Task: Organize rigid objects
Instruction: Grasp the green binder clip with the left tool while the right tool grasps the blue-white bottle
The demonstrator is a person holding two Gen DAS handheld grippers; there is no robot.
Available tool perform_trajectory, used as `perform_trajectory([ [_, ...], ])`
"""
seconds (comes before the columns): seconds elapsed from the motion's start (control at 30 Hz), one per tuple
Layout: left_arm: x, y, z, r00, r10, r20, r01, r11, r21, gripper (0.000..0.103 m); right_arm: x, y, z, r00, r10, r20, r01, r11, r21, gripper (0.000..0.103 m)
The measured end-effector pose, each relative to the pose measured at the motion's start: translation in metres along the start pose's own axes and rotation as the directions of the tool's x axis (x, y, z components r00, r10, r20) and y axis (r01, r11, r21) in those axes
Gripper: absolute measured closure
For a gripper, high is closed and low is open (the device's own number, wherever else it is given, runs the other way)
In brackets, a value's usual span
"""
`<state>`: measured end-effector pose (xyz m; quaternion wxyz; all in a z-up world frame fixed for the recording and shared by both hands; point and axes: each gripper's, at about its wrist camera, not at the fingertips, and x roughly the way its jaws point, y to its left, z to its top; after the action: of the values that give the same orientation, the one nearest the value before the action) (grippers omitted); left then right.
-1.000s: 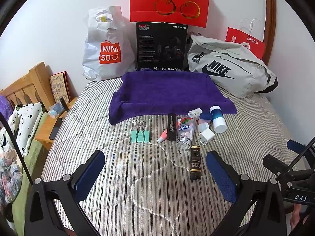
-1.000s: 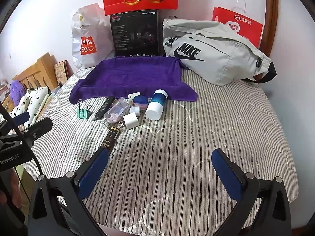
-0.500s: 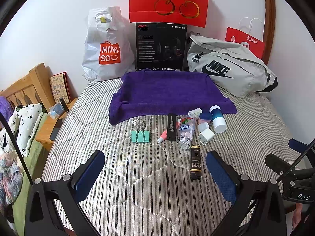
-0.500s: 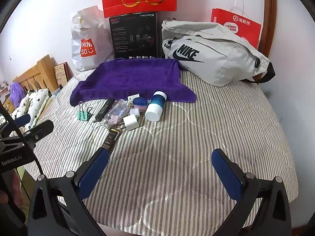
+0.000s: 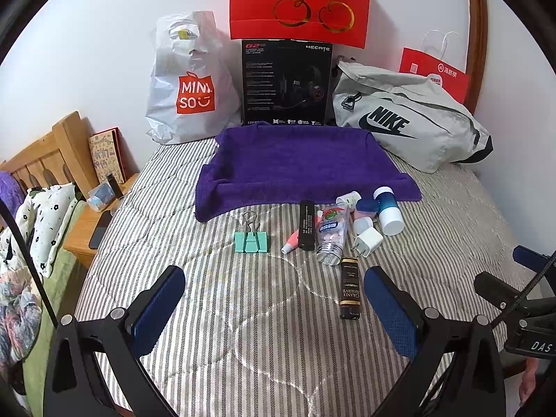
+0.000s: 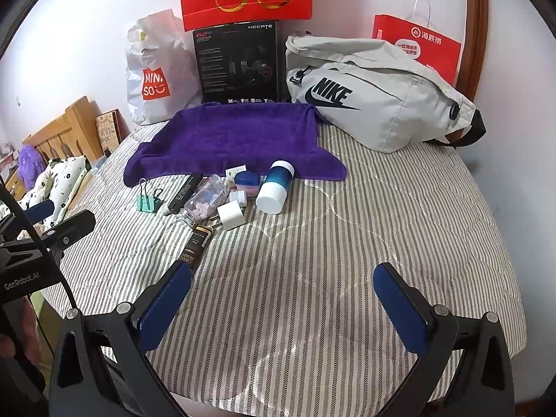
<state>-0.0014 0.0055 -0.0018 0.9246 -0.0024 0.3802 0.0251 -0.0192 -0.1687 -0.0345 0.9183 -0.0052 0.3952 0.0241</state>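
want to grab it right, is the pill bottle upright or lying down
Lying down: the pill bottle rests on its side on the bed, pills visible along its length.

Bed cover (image 5: 264,312): quilted cloth, matt, stitched herringbone stripe. Purple towel (image 5: 299,166): thick terry, fuzzy. Binder clip (image 5: 251,241): mint painted body, bare wire handles. Pill bottle (image 5: 332,232): clear plastic, glossy. Charger plug (image 5: 369,240): smooth white plastic. Dark lighter (image 5: 349,288): glossy with gold print. Nike bag (image 6: 378,97): smooth grey woven fabric. Red gift bag (image 5: 299,3): paper, gold foil. Headboard (image 5: 52,160): varnished wood. Hand-held gripper pads (image 6: 399,312): blue, textured, on matt black frames.
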Motion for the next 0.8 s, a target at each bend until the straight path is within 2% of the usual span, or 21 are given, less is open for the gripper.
perform_trajectory([
  [0.33,0.035,0.011,0.001,0.999,0.027,-0.047,-0.028,1.0,-0.009,0.0,0.016,-0.01,0.0,0.999,0.026,-0.029,-0.025,0.999,0.033,0.0],
  [0.63,0.101,0.026,0.0,0.992,0.017,-0.122,-0.019,1.0,-0.02,0.0,0.051,-0.023,0.003,0.997,0.025,-0.076,-0.021,0.998,0.053,0.0],
  [0.8,0.134,0.033,0.005,0.987,0.04,-0.154,-0.043,0.999,-0.017,0.002,0.068,-0.026,0.007,0.994,0.024,-0.102,-0.019,0.999,0.05,0.0],
])
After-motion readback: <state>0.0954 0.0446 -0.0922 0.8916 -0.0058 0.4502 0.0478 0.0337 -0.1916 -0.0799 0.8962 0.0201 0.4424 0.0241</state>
